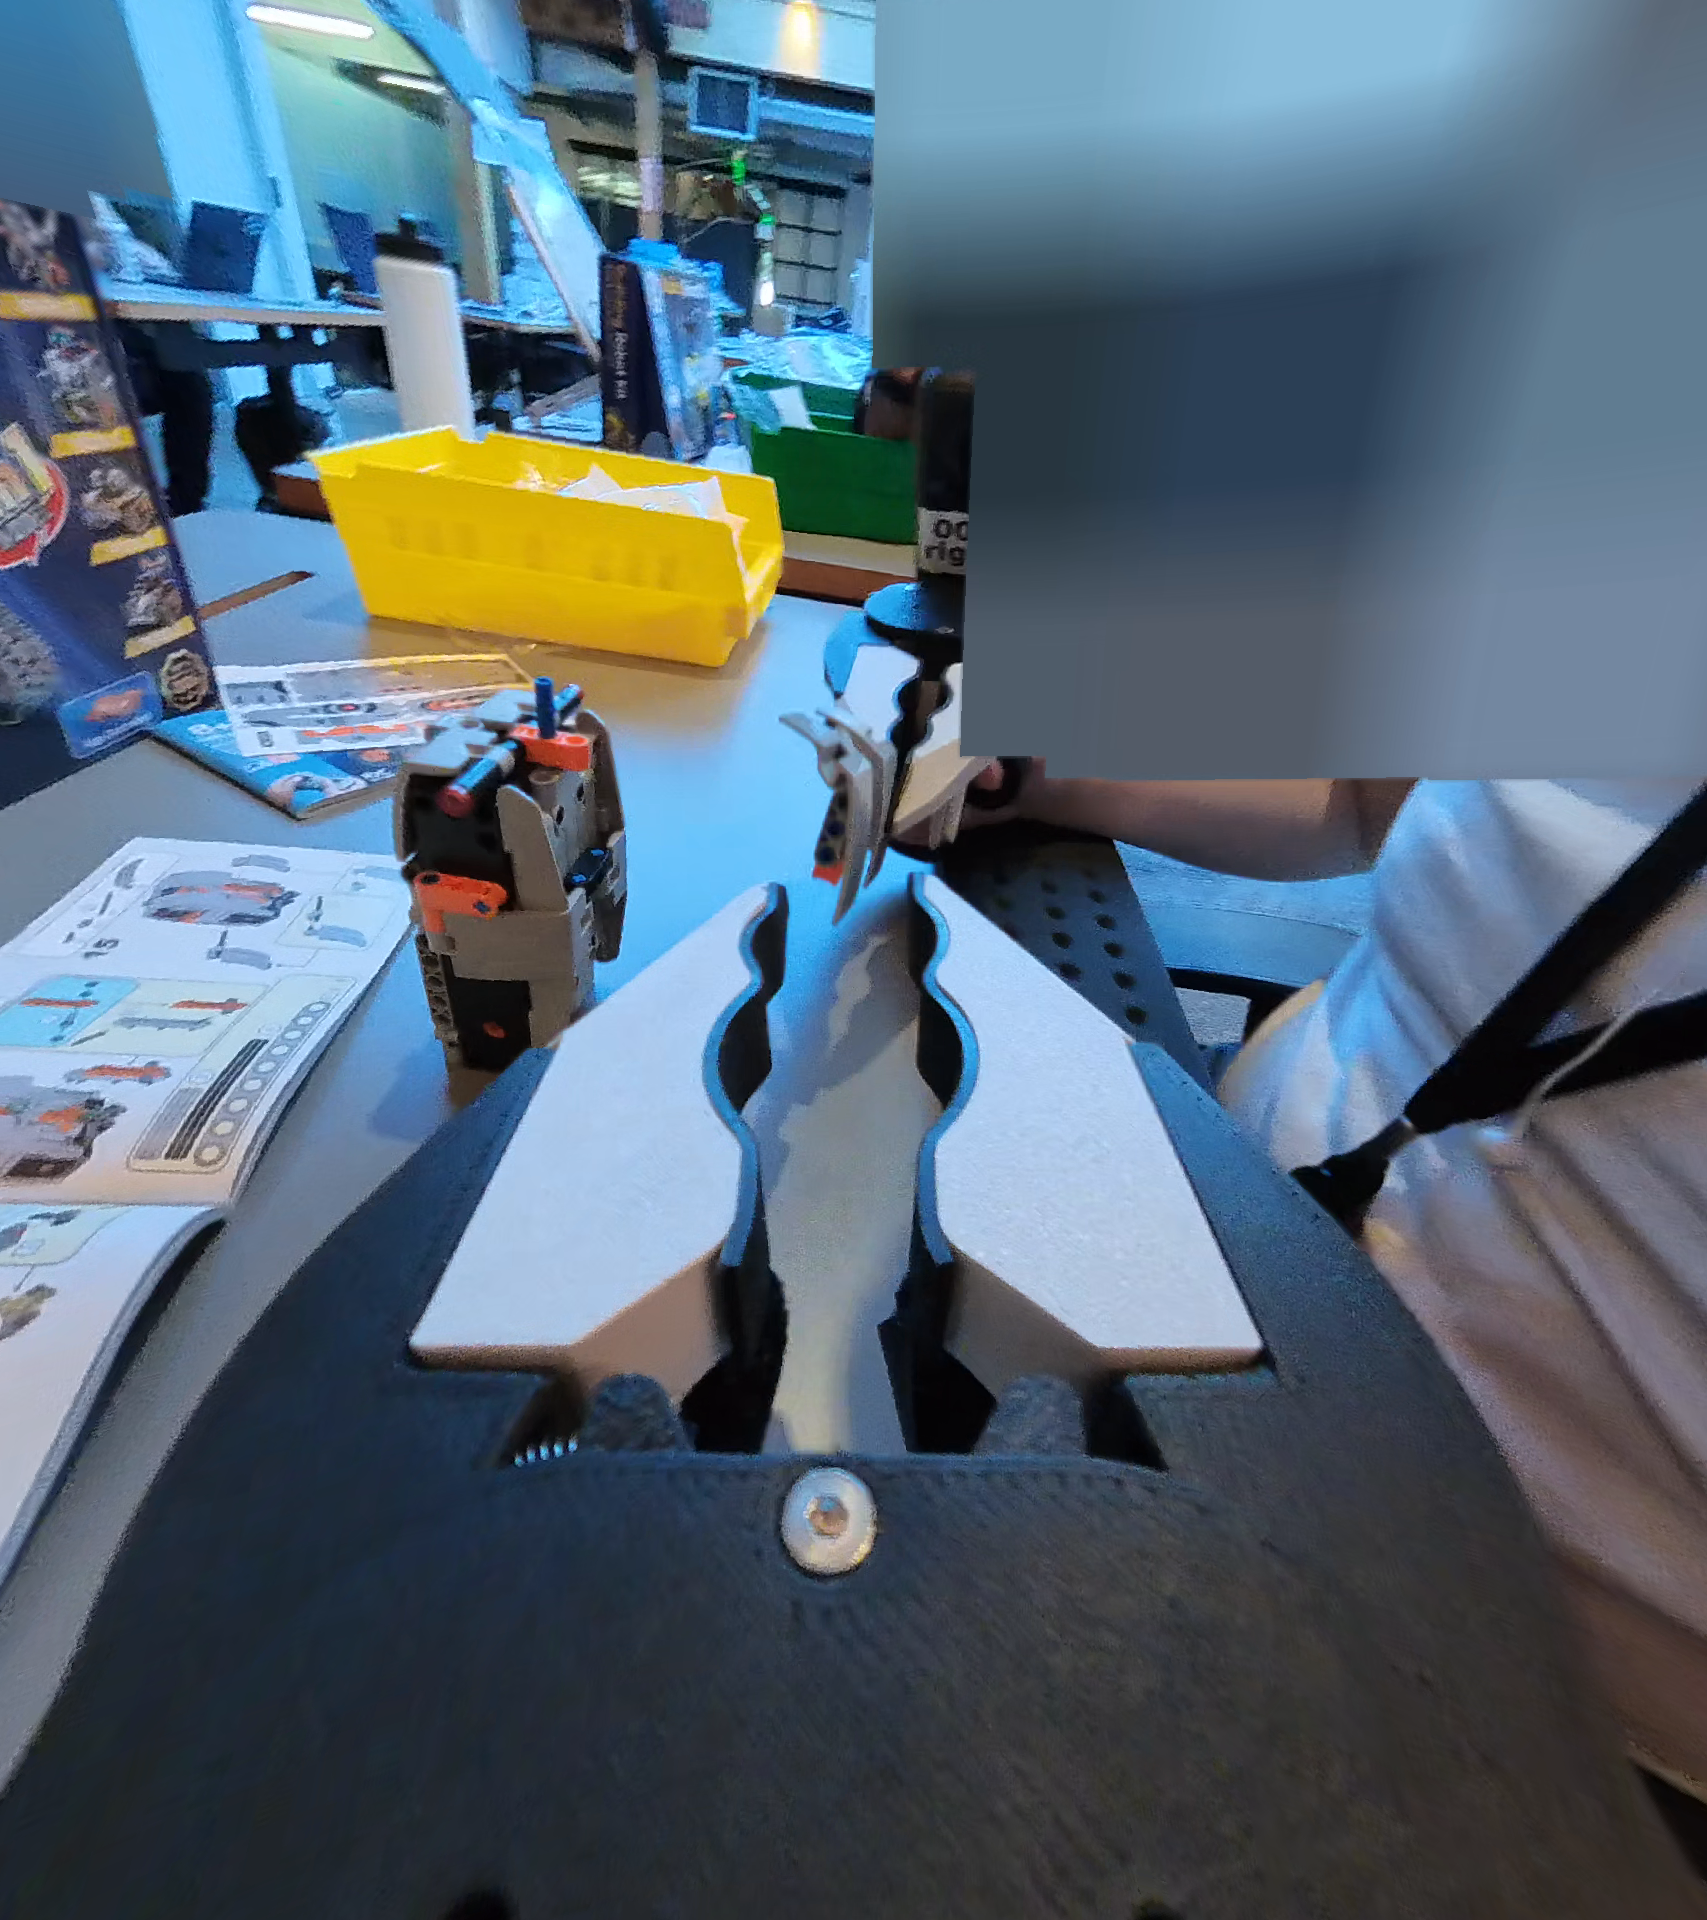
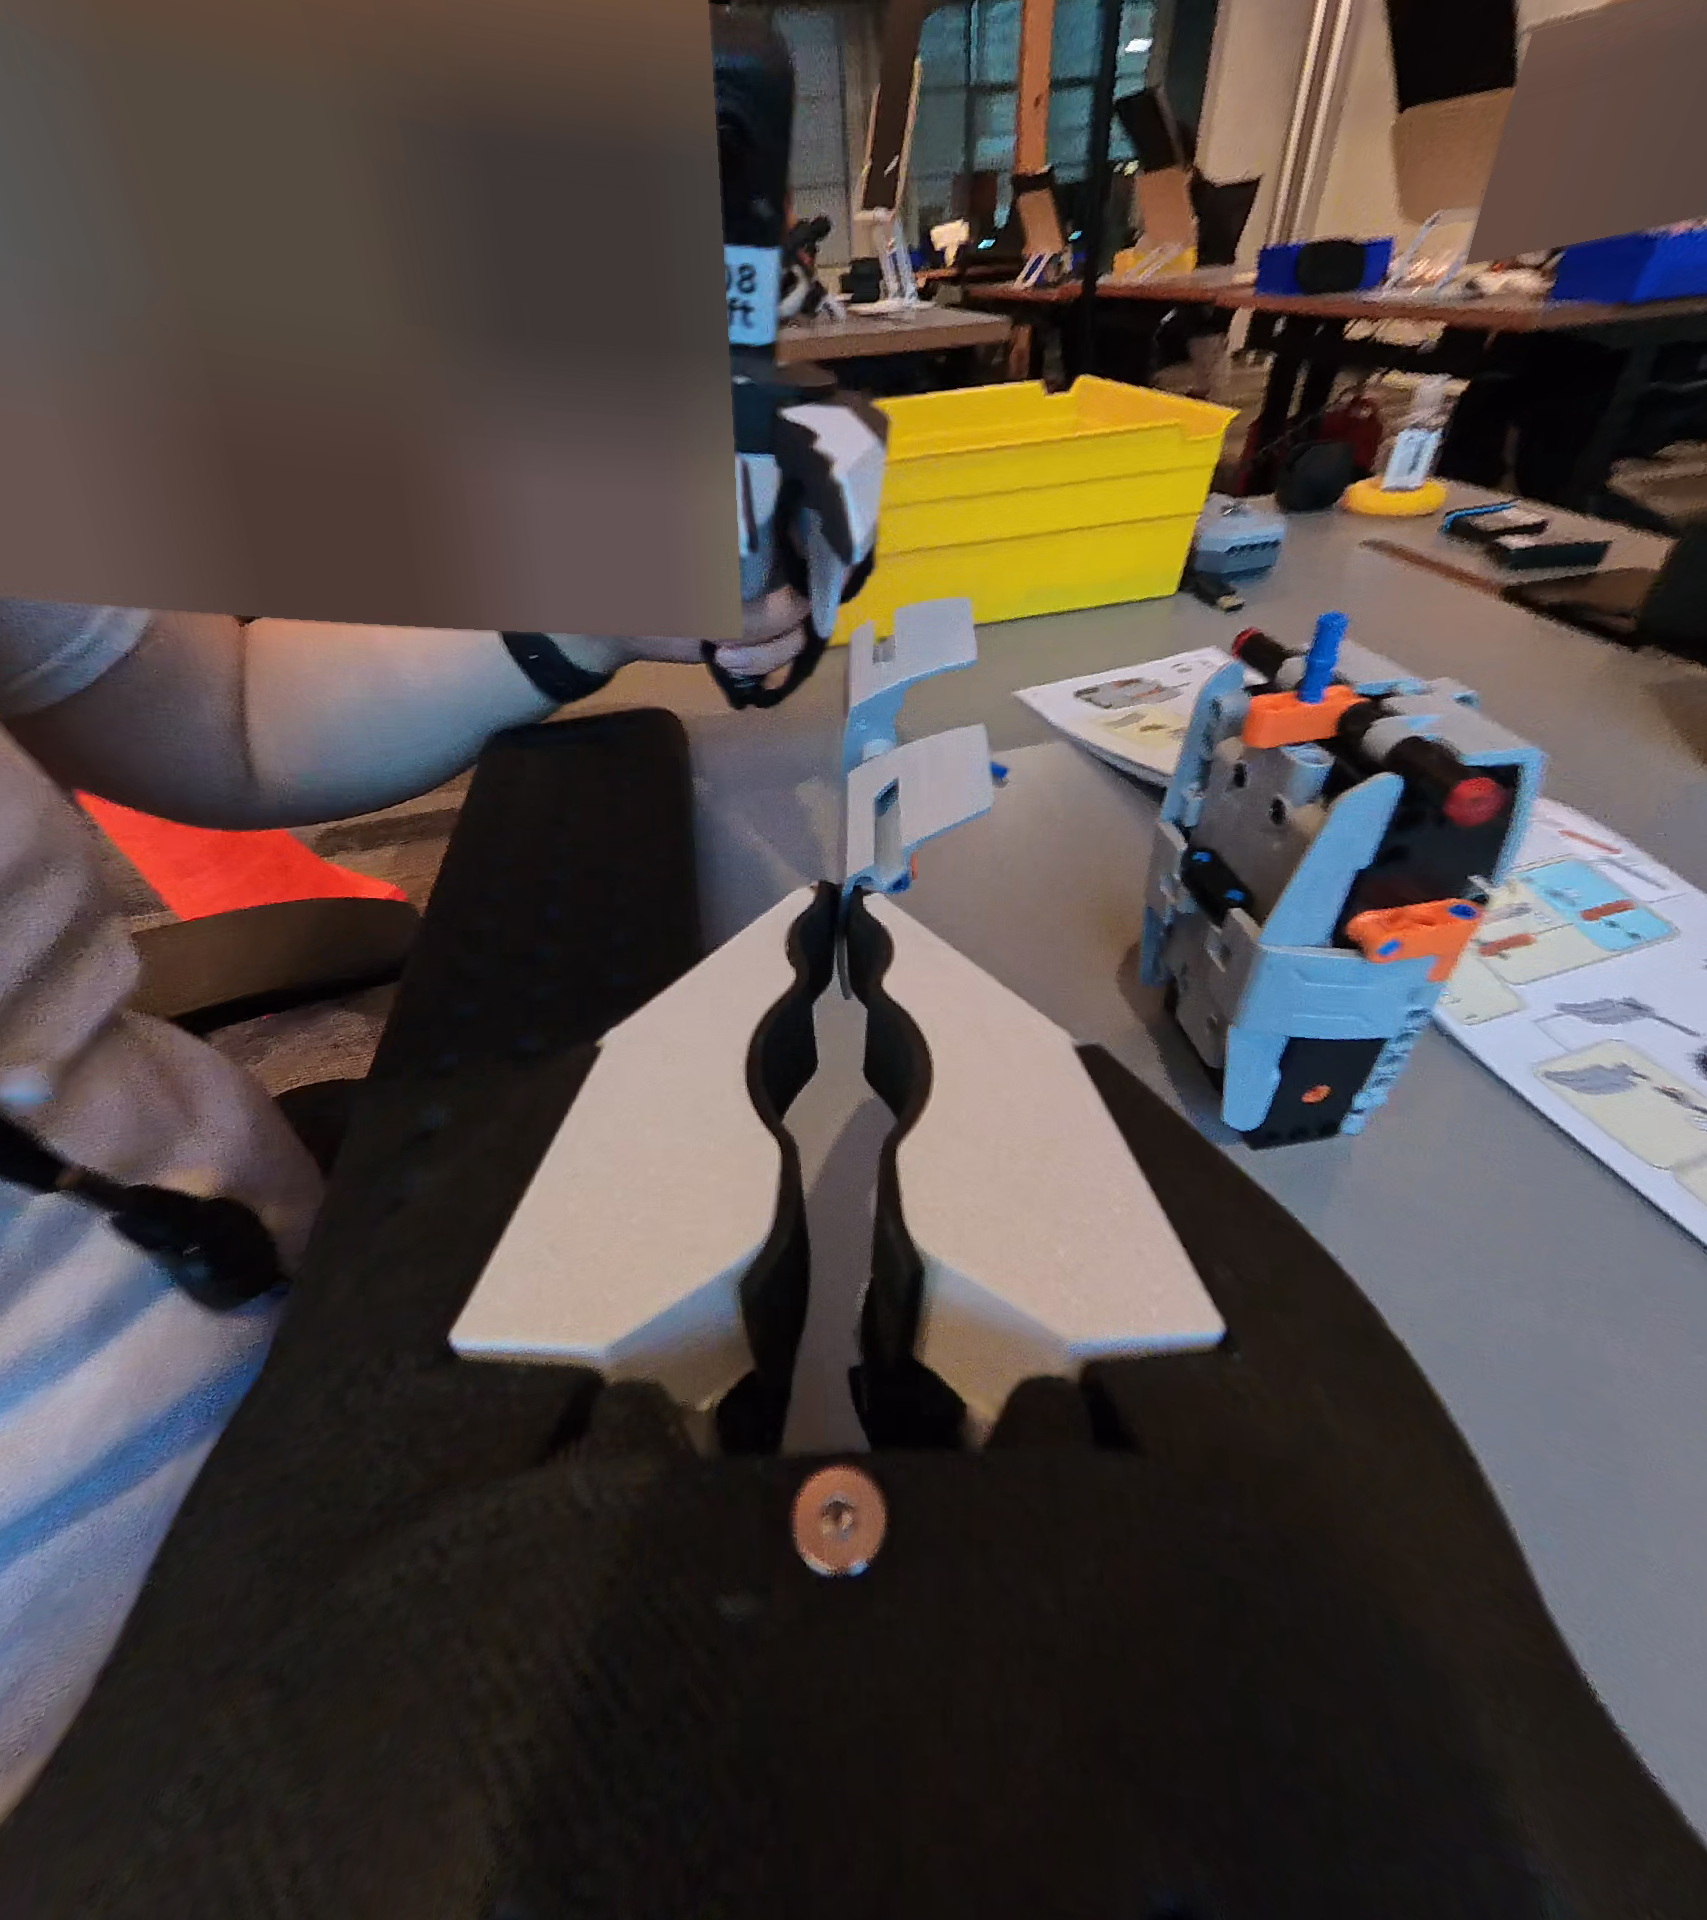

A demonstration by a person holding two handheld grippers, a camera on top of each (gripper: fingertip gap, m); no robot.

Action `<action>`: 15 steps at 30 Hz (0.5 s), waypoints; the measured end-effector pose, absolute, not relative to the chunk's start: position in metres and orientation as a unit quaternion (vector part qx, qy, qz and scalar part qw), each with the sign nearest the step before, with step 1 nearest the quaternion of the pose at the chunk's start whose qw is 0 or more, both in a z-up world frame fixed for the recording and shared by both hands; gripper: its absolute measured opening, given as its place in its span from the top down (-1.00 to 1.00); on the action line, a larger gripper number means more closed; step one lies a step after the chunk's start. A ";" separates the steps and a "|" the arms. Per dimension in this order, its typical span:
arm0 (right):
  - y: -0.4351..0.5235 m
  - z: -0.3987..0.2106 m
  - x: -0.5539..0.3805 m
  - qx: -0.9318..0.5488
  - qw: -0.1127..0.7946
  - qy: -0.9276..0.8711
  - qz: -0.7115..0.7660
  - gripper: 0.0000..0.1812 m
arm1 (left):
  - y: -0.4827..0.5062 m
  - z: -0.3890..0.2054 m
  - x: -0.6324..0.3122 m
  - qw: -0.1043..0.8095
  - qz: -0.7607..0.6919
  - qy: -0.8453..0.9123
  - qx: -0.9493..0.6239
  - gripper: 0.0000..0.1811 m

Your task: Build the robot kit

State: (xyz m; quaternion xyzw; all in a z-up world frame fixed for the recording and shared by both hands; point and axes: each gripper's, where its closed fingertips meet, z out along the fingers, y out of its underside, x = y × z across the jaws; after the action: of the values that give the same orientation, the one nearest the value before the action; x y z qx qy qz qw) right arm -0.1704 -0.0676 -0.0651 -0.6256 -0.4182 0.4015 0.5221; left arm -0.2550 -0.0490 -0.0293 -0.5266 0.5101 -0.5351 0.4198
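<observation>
Well, I see grey worktop (image 2: 1244, 1403) first, wide bare stretch ahead of my right gripper (image 2: 841, 904). Yellow bin (image 1: 558, 551) sits far side, long axis across view. Open instruction booklet (image 1: 101, 1018) lies flat at left, near worktop edge. Brick model (image 2: 1337, 883) stands on end, long axis upright, tilted slightly, touching booklet. Right gripper clamped on thin grey panel piece (image 2: 916, 748), piece pointing up. Left gripper (image 1: 847, 909) parted, nothing between fingers, model just beside.
</observation>
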 end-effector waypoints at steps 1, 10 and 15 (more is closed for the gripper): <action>-0.068 -0.062 -0.167 -0.623 0.532 -0.415 0.396 1.00 | -0.050 -0.029 -0.254 0.423 -0.526 0.505 -0.538 0.79; -0.062 -0.063 -0.166 -0.620 0.538 -0.441 0.363 1.00 | -0.055 -0.047 -0.223 0.449 -0.478 0.513 -0.554 0.82; -0.045 -0.059 -0.165 -0.613 0.525 -0.499 0.316 1.00 | -0.041 -0.044 -0.206 0.445 -0.460 0.546 -0.540 0.89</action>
State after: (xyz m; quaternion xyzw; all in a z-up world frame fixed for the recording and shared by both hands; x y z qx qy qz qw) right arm -0.1647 -0.0446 -0.0592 -0.6125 -0.4991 0.3158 0.5253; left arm -0.2057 -0.0412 -0.0437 -0.5403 0.5458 -0.4602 0.4454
